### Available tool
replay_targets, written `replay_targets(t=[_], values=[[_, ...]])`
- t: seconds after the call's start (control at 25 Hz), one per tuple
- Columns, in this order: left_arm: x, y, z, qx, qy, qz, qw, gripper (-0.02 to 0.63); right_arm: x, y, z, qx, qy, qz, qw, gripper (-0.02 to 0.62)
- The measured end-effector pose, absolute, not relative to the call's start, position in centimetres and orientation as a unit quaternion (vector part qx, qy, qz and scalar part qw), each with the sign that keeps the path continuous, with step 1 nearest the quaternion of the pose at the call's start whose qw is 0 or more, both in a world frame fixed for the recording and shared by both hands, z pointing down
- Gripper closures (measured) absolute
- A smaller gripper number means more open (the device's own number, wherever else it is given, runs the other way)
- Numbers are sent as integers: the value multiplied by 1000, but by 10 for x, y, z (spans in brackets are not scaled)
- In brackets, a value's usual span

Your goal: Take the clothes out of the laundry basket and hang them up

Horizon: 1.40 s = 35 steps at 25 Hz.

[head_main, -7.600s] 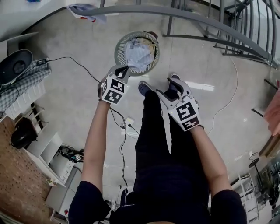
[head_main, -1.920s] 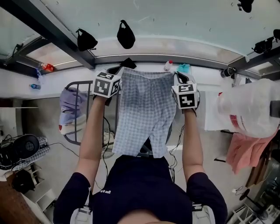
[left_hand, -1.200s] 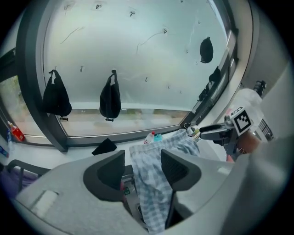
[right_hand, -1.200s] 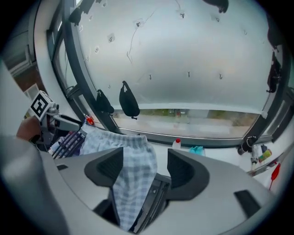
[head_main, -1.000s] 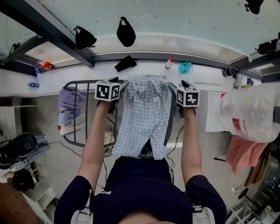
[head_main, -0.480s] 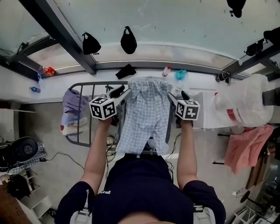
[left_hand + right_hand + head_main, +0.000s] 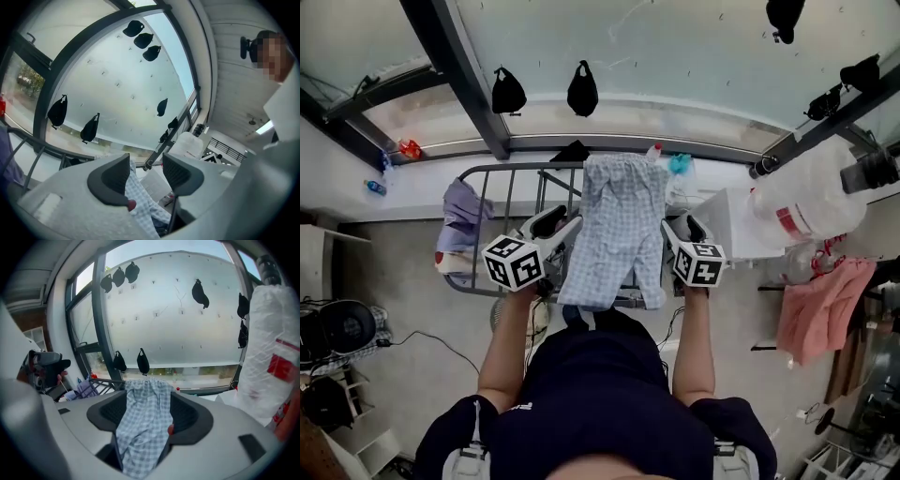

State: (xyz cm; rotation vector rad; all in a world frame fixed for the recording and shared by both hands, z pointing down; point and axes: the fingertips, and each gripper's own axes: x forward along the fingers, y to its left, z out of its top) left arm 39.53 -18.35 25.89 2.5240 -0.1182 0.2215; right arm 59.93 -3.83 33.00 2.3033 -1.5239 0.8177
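1. Fingers (image 7: 110,178) of the left gripper (image 7: 562,218) stand apart, having just been closing a little. Nothing is pinched between them. Checked cloth shows only beyond the gap. This gripper sits just left of the hanging garment's left edge.
2. Fingers (image 7: 187,416) of the right gripper (image 7: 678,227) also stand apart, having just been closing slightly. The cloth seen through their gap hangs farther off, and the pads do not press on it. This gripper sits just right of the garment.
3. Purple garment (image 7: 461,202): draped over the left end of the rack, well apart from both grippers.
4. Drying rack (image 7: 502,170): dark metal rails, standing before the window ledge, beyond both grippers.
5. Black bags (image 7: 508,91): two, hanging side by side against the window pane, above and beyond the rack.
6. Checked shorts (image 7: 614,225): pale blue and white, draped over the far rail of the rack. The waistband lies at the far side and the legs hang down toward the person, between the two grippers.
7. Plastic bag (image 7: 806,202): large, whitish, with a red label, at the right of the scene.
8. Pink cloth (image 7: 820,309): hanging at the near right, below the plastic bag.
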Motion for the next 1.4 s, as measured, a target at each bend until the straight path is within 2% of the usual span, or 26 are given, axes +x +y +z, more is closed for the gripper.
replay_targets(t=[0.28,0.44,0.56,0.84,1.04,1.4], values=[[342,-152,274,953,-37,101,283,371,540,3,317,790,-544,269,89,307],[313,-121,293,949,-56,126,284,356,514,21,329,780,-554,264,120,308],[296,-99,291,952,-75,129,266,356,498,26,328,767,-573,263,119,307],[245,-64,286,943,-173,110,261,356,452,53,333,709,-640,260,143,307],[204,-34,296,923,-246,92,280,356,420,72,347,668,-680,281,110,307],[79,39,325,859,-393,94,314,356,337,93,381,561,-758,292,159,307]])
